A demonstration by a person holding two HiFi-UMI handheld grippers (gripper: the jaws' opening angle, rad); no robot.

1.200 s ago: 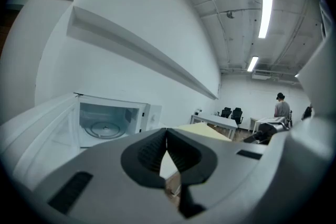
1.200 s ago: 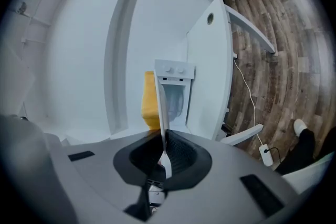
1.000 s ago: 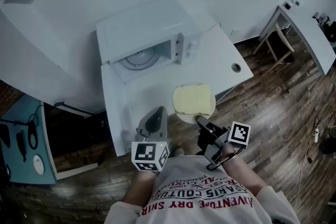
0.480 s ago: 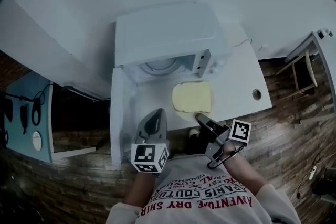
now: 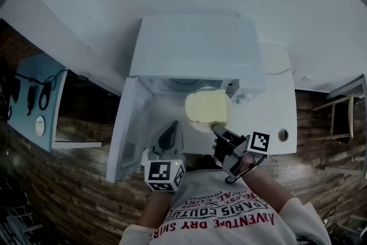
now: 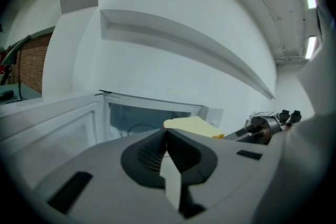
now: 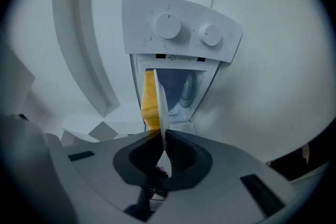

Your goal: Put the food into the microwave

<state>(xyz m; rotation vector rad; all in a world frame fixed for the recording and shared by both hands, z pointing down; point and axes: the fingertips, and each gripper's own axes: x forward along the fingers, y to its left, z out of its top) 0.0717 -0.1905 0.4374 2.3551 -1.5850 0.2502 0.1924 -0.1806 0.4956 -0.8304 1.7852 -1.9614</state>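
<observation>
A white microwave [image 5: 195, 46] stands on the table with its door [image 5: 122, 132] swung open to the left. My right gripper [image 5: 221, 130] is shut on the near rim of a white plate [image 5: 196, 124] that carries a pale yellow food slab [image 5: 207, 106]. The plate hangs level, with its far edge at the mouth of the cavity. In the right gripper view the plate [image 7: 160, 99] shows edge-on between the jaws, the food [image 7: 148, 102] beside it, in front of the open cavity. My left gripper [image 5: 167, 136] is shut and empty, just left of the plate; the left gripper view shows the food [image 6: 191, 125] past its tips.
The control panel with two knobs [image 7: 181, 29] sits beside the cavity. The glass turntable [image 6: 137, 127] lies inside. The white table [image 5: 275, 115] extends right of the microwave, with a round hole [image 5: 282, 135] near its edge. A teal board with tools [image 5: 37, 100] hangs at left.
Both grippers have moved toward the microwave. The plate with the food went from over the table's front part to the cavity mouth. The door now stands close by my left gripper.
</observation>
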